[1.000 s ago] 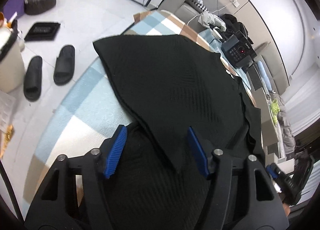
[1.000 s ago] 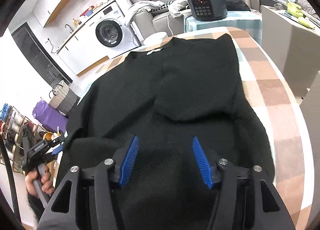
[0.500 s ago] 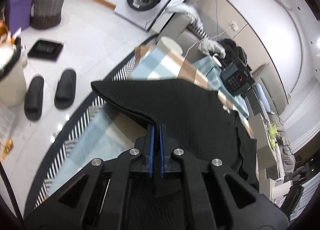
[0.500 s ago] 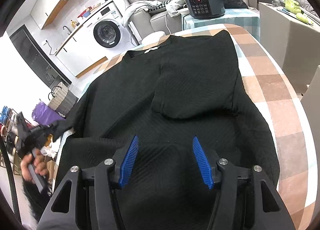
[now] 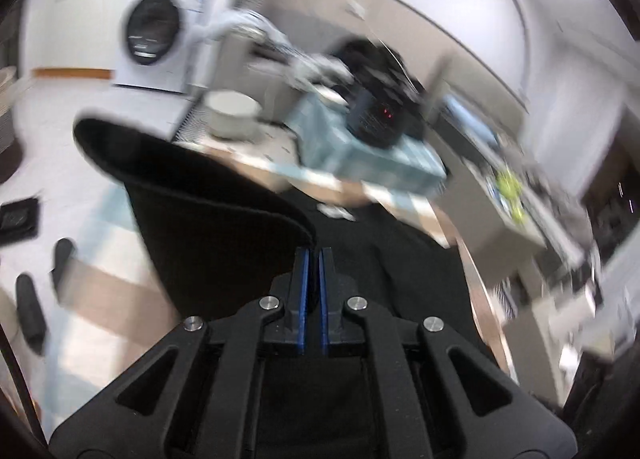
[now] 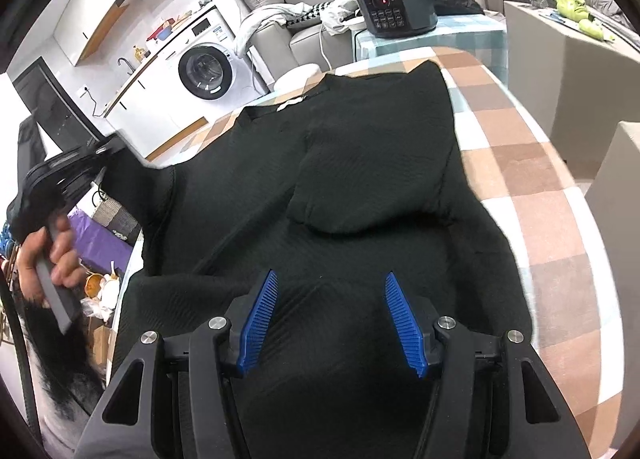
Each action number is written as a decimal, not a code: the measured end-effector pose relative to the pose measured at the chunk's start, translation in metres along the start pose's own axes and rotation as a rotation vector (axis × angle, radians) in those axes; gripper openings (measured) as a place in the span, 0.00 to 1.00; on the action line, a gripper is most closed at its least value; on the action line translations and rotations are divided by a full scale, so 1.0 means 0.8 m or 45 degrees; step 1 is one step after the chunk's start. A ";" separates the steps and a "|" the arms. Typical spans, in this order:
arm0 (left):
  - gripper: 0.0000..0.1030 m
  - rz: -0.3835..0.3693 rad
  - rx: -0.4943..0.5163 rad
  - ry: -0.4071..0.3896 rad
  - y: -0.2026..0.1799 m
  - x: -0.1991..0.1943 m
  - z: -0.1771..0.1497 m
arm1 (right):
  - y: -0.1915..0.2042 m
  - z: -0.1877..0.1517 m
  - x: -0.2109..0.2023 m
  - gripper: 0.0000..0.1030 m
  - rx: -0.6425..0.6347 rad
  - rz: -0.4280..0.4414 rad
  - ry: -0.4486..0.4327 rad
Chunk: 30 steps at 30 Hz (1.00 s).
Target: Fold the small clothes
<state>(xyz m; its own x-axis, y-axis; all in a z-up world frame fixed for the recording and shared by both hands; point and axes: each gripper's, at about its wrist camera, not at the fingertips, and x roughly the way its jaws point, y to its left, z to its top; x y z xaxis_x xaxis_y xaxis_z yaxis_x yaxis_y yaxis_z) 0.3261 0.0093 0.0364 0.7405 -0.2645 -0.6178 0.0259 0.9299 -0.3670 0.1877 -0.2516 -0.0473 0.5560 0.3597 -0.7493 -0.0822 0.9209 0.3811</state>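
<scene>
A black knit sweater (image 6: 360,187) lies spread on the checked table (image 6: 540,187), one sleeve folded across its chest. In the left wrist view my left gripper (image 5: 314,255) is shut on the edge of the sweater's other sleeve (image 5: 208,211), which hangs lifted above the table. From the right wrist view the left gripper (image 6: 104,149) is at the far left, held by a hand (image 6: 48,255), with the black sleeve rising to it. My right gripper (image 6: 332,287) hovers open over the sweater's lower part, nothing between its blue pads (image 6: 260,311).
A black rice cooker (image 6: 394,7) stands on a side table beyond the far edge. A washing machine (image 6: 204,71) is at the back left. Grey boxes (image 6: 580,59) stand right of the table. Slippers (image 5: 28,307) lie on the floor at the left.
My left gripper shut on the sweater's sleeve edge, then rose and swung inward with it, lifting the sleeve off the table. The right gripper stayed put and open.
</scene>
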 end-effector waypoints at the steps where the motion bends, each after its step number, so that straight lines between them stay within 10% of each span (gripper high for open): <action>1: 0.04 -0.031 0.038 0.072 -0.022 0.021 -0.006 | -0.003 0.001 -0.001 0.56 0.011 -0.004 -0.004; 4: 0.16 -0.081 0.070 0.218 -0.048 0.049 -0.027 | -0.008 -0.001 -0.002 0.56 0.033 -0.016 -0.006; 8: 0.53 -0.041 0.025 0.174 -0.021 0.026 -0.041 | -0.011 -0.006 -0.004 0.56 0.034 -0.012 -0.014; 18: 0.53 0.330 -0.064 0.177 0.136 -0.026 -0.111 | -0.026 -0.013 -0.012 0.56 0.057 -0.036 -0.019; 30: 0.57 0.384 -0.150 0.130 0.182 -0.127 -0.208 | -0.080 -0.055 -0.088 0.58 0.155 -0.141 -0.094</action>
<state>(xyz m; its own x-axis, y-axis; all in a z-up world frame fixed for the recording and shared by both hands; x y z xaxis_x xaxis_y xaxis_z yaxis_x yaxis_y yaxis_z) 0.1428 0.1287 -0.0698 0.6318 -0.0117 -0.7751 -0.2661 0.9359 -0.2310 0.1175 -0.3289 -0.0429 0.6159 0.2408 -0.7502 0.0815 0.9276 0.3647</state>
